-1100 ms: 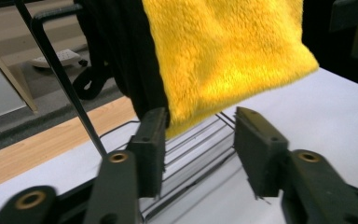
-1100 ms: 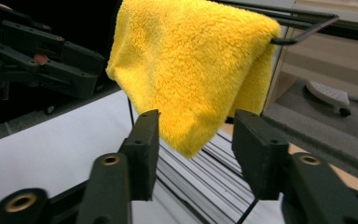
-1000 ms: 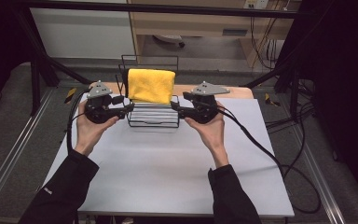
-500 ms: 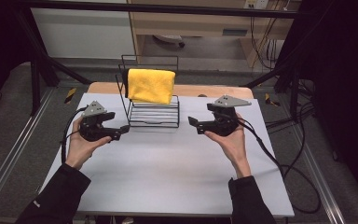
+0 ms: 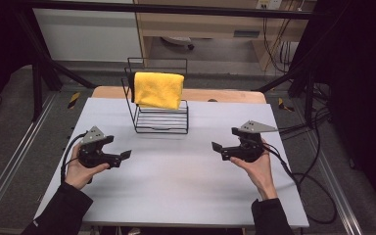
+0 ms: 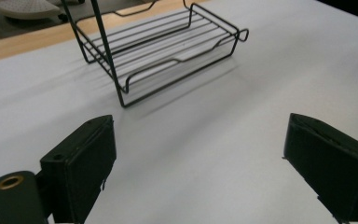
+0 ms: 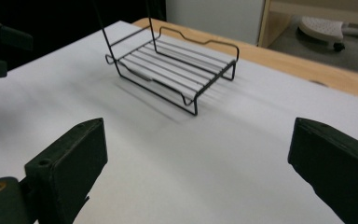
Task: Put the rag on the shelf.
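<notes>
**Yellow cloth hung on the wire rack, both claws spread and empty**

The yellow cloth (image 5: 158, 90) hangs folded over the top bar of the black wire rack (image 5: 159, 120), which stands at the far middle of the white table (image 5: 186, 196), near the strip of bare wood at its back edge. The cloth drapes down the front of the frame, clear of the ribbed shelf below it, so it looks put there to hang rather than dropped. It is a bright, even yellow, soft and thick, folded into a neat rectangle with rounded corners and no loose ends trailing.

The left gripper (image 5: 125, 155) sits low over the table on the near left, well apart from the rack, with its jaws pointing toward the middle. Its jaws have just been opening and now stand wide, with only bare table between them in the left gripper view. The right gripper (image 5: 216, 147) mirrors it on the near right, also well clear of the rack. Its jaws too have just been opening and stand wide apart, with nothing between them; the rack's shelf (image 7: 177, 65) lies ahead of them in the right gripper view.

With the cloth on the bar and both hands off to the sides holding nothing, the hanging looks finished. The rack stands upright and square to the table edge, which suggests the cloth's weight sits evenly on it.
</notes>
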The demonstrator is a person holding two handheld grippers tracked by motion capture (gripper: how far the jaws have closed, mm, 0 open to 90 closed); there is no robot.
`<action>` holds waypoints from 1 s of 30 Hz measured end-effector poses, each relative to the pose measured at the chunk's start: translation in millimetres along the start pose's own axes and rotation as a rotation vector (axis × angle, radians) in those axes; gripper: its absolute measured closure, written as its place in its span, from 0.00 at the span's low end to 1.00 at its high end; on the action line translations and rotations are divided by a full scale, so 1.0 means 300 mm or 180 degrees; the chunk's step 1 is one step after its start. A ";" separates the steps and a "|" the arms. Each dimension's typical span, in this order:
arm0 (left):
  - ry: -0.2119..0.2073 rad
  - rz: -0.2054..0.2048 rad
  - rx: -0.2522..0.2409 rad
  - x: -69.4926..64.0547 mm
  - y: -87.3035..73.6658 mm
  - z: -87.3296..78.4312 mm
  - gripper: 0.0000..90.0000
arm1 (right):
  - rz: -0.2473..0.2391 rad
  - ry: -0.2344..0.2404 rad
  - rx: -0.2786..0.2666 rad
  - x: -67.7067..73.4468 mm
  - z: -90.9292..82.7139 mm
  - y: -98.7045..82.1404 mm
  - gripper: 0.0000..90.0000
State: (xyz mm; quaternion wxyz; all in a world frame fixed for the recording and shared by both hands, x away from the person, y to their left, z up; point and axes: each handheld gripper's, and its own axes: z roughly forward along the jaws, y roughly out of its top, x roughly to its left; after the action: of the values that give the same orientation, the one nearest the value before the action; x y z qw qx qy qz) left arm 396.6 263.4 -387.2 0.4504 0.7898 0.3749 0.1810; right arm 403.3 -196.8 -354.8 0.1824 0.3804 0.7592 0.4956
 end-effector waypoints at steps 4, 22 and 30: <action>-0.0031 -0.0024 0.0035 0.002 -0.051 0.001 0.10 | 0.0047 -0.0007 0.0072 -0.018 -0.010 -0.062 0.03; 0.0005 0.0017 0.0093 0.028 -0.181 -0.027 0.10 | 0.0237 -0.0032 0.0263 -0.102 -0.087 -0.303 0.01; -0.0024 0.0018 0.0176 0.026 -0.226 -0.014 0.10 | 0.0235 -0.0012 0.0307 -0.104 -0.102 -0.347 0.01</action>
State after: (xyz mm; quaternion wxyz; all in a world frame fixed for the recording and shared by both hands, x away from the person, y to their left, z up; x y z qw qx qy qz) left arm 369.9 293.0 -442.7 0.4294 0.8037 0.3758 0.1688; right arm 362.1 -262.1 -437.1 0.1469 0.4174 0.7674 0.4641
